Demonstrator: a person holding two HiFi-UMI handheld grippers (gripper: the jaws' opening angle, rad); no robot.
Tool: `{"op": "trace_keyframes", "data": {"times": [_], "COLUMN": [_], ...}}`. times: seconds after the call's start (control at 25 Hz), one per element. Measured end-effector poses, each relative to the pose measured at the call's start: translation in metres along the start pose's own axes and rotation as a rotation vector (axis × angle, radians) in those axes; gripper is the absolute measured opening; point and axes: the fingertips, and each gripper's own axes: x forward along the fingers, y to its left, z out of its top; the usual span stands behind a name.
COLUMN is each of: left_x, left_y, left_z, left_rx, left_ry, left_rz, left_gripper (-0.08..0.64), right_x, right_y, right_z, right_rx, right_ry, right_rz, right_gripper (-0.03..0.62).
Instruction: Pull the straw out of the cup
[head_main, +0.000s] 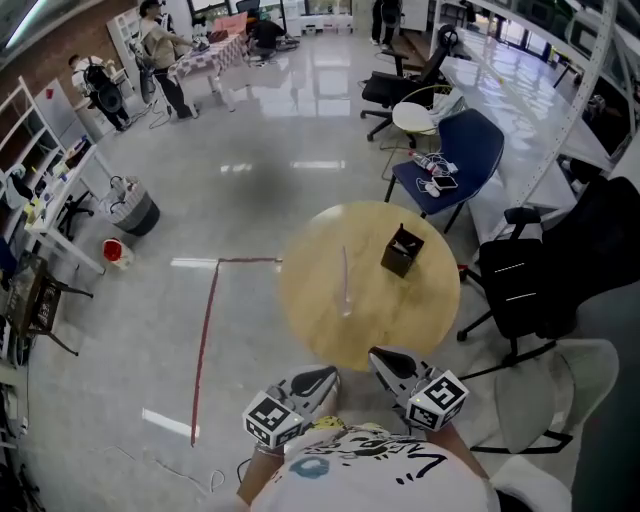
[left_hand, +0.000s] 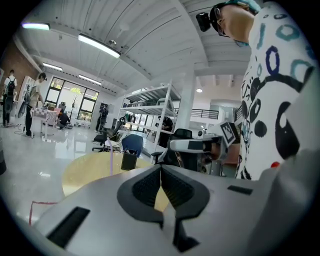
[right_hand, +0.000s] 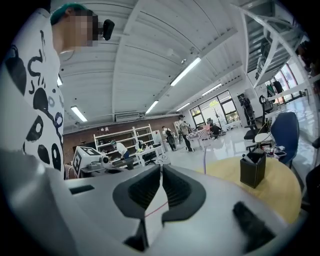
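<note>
A thin pale straw stands upright near the middle of the round wooden table. Its foot sits in what looks like a clear cup, too faint to make out well. The straw also shows in the left gripper view and in the right gripper view. My left gripper and right gripper are held close to my chest, short of the table's near edge and well apart from the straw. In their own views the left gripper and right gripper have their jaws closed together on nothing.
A black box stands on the table right of the straw. A blue chair and black office chairs crowd the table's right side. Red tape marks the floor at left. People stand far off.
</note>
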Motion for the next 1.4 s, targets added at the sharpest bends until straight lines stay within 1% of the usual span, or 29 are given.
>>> {"op": "trace_keyframes", "data": {"times": [0.32, 0.68, 0.92, 1.08, 1.2, 1.4], "left_x": [0.023, 0.045, 0.057, 0.061, 0.067, 0.08], "left_y": [0.061, 0.119, 0.146, 0.162, 0.168, 0.178], "left_z": [0.042, 0.063, 0.063, 0.059, 0.052, 0.039], "left_rx": [0.043, 0.064, 0.07, 0.062, 0.054, 0.037], "left_ry": [0.0, 0.009, 0.013, 0.022, 0.036, 0.05], "left_rz": [-0.052, -0.122, -0.154, -0.163, -0.172, -0.17], "left_gripper": [0.015, 0.015, 0.015, 0.015, 0.015, 0.015], "right_x": [0.038, 0.074, 0.093, 0.105, 0.11, 0.118], "right_y": [-0.039, -0.07, -0.085, -0.09, -0.095, -0.107], "right_z": [0.036, 0.059, 0.058, 0.058, 0.053, 0.039], "right_rx": [-0.002, 0.001, 0.0, 0.003, 0.007, 0.005], "right_ry": [-0.035, -0.06, -0.063, -0.048, -0.028, 0.044], "right_rz": [-0.08, -0.171, -0.208, -0.231, -0.245, -0.28], "right_gripper": [0.031, 0.031, 0.031, 0.031, 0.031, 0.031]}}
